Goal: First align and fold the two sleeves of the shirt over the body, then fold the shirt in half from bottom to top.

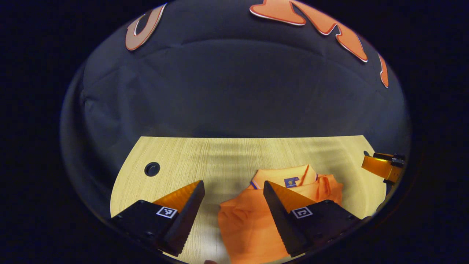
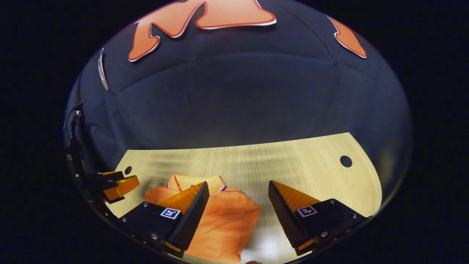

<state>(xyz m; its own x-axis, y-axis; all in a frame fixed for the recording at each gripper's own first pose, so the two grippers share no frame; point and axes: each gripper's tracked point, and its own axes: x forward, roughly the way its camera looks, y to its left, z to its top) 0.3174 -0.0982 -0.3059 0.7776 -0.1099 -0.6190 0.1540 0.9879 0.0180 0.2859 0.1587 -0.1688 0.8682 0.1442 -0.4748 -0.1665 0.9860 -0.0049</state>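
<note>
An orange polo shirt (image 1: pixel 249 223) lies folded into a compact bundle on the light wooden table (image 1: pixel 220 157), collar at its far end. My left gripper (image 1: pixel 233 189) hovers open above its left edge, nothing between the fingers. In the right gripper view the same shirt (image 2: pixel 223 220) lies low and left of centre, collar (image 2: pixel 194 181) toward the wall. My right gripper (image 2: pixel 238 190) is open over the shirt's right edge, holding nothing. The right gripper (image 1: pixel 384 167) shows at the far right of the left gripper view; the left gripper (image 2: pixel 113 185) shows at the far left of the right gripper view.
The table has a round cable hole (image 1: pixel 152 169) near its far left corner and another hole (image 2: pixel 345 161) near the far right. The black cloth wall (image 1: pixel 234 91) rises right behind the table's far edge. Bare wood lies beyond the shirt.
</note>
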